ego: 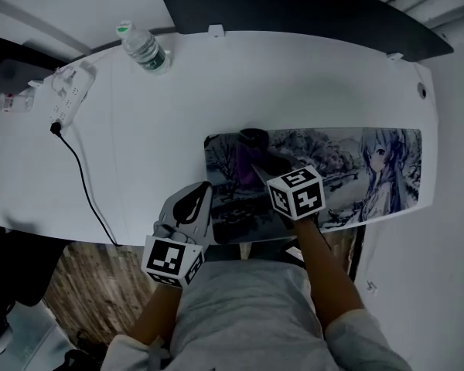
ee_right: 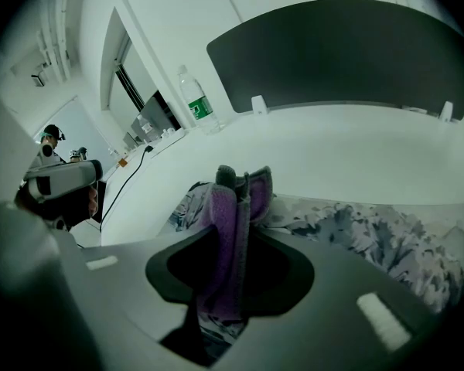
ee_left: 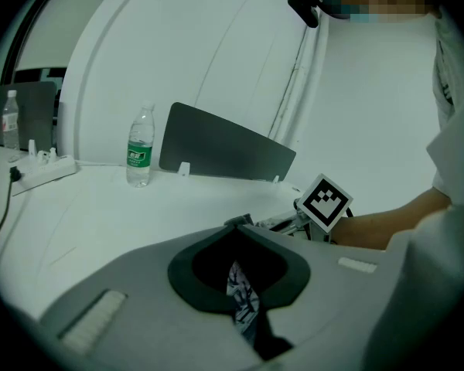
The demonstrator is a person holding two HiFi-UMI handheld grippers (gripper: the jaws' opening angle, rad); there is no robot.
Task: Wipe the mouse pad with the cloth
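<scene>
On mouse pad (ego: 348, 168), right fingers (ee_right: 226, 178) clamping cloth (ee_right: 224, 238)

In the head view, my right gripper (ego: 255, 151) covers most of the cloth (ego: 244, 168), and my left gripper (ego: 197, 201) hides the near left corner of the mouse pad (ego: 348, 168). In the left gripper view, only a sliver of that pad shows between my closed jaws. The label on the far bottle (ego: 145, 50) is too small to read.

Your cloth (ee_right: 230, 238) is purple. The mouse pad (ego: 340, 168) carries a blue-grey and white printed illustration of a pale-haired figure among trees. The surface (ego: 216, 83) is white; the far-left bottle (ego: 145, 50) has a green label.
</scene>
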